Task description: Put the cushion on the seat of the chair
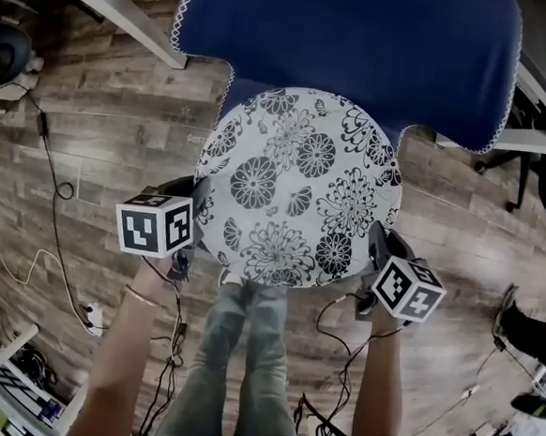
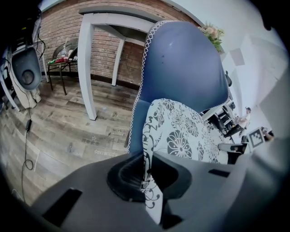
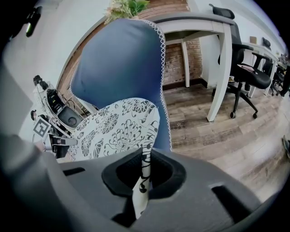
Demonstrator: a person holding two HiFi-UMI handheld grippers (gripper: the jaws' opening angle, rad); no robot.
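While the wooden floor [image 1: 100, 142] spreads beneath everything, the blue chair [image 1: 362, 41] with white-stitched trim stands ahead of the person. The round, flower-printed cushion [image 1: 299, 186] hangs between both claws, its far edge overlapping the chair's blue fabric and its near edge above the person's legs [image 1: 242, 370]. Whether it touches the seat cannot be told. The left claw [image 1: 198, 211] is clamped on the cushion's left rim, the right claw [image 1: 374, 249] on its right rim.
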